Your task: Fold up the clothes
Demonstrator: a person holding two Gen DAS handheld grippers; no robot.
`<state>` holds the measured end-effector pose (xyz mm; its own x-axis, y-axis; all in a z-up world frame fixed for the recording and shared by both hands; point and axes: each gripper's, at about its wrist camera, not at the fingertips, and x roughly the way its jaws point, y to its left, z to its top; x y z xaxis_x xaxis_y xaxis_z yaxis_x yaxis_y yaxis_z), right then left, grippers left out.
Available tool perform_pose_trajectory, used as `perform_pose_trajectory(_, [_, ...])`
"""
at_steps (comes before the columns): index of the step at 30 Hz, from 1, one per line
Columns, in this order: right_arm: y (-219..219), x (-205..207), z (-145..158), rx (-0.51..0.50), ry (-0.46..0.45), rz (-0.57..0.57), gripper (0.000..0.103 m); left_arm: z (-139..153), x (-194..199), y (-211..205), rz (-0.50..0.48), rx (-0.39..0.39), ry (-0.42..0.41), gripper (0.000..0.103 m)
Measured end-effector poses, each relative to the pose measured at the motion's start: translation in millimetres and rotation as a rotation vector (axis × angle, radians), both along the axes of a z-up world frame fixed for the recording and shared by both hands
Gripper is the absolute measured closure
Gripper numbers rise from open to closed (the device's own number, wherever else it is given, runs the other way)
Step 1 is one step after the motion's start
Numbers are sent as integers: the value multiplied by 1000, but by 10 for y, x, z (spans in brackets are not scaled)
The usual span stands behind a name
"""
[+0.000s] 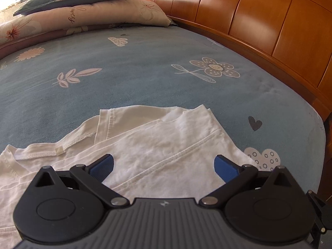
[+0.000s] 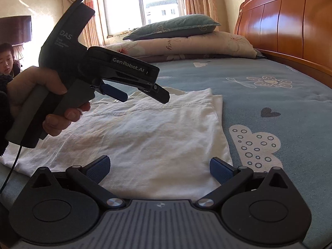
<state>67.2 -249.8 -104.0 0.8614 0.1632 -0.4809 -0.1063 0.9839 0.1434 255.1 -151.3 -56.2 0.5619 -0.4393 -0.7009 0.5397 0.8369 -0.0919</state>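
Note:
A white T-shirt (image 1: 149,149) lies partly folded on the blue flowered bed sheet (image 1: 124,83), with a sleeve and collar label showing at its left. My left gripper (image 1: 164,166) is open and empty just above the shirt's folded part. In the right wrist view the shirt (image 2: 145,132) lies flat with a side folded over. My right gripper (image 2: 159,168) is open and empty above the shirt's near edge. The left gripper (image 2: 143,95) also shows there, held in a hand over the shirt's far left part.
A wooden headboard (image 1: 259,20) runs along the right of the bed. Stacked pillows and a folded quilt (image 1: 83,14) lie at the far end by a window (image 2: 141,2). A child (image 2: 8,60) sits at the far left of the room.

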Motion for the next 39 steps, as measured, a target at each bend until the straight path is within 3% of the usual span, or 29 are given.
perform_pose_trajectory(5, [24, 2, 0, -13, 6, -16, 0, 141, -377, 435, 97, 47, -34, 1])
perform_pose_trajectory(12, [151, 1, -42, -66, 7, -48, 0, -160, -957, 935, 271, 68, -45, 1])
perform_pose_trajectory(16, [260, -3, -95, -152, -5, -55, 0, -283, -1163, 1025, 290, 18, -39, 1])
perform_pose_trajectory(25, [235, -35, -122, -128, -12, -64, 0, -265, -1401, 1321, 356, -117, -14, 1])
perform_pose_trajectory(29, [240, -56, -121, -120, -11, -72, 0, -128, -1368, 1508, 400, -114, -25, 1])
perform_pose_trajectory(32, [232, -90, -104, -110, -2, -57, 0, 22, -1200, 1771, 433, -139, 19, 1])
perform_pose_trajectory(35, [183, -147, -38, -67, 26, -11, 0, 119, -930, 1933, 490, -75, 86, 1])
perform_pose_trajectory(39, [102, -304, 81, 15, 35, 20, 0, 148, -653, 1954, 505, -4, 98, 1])
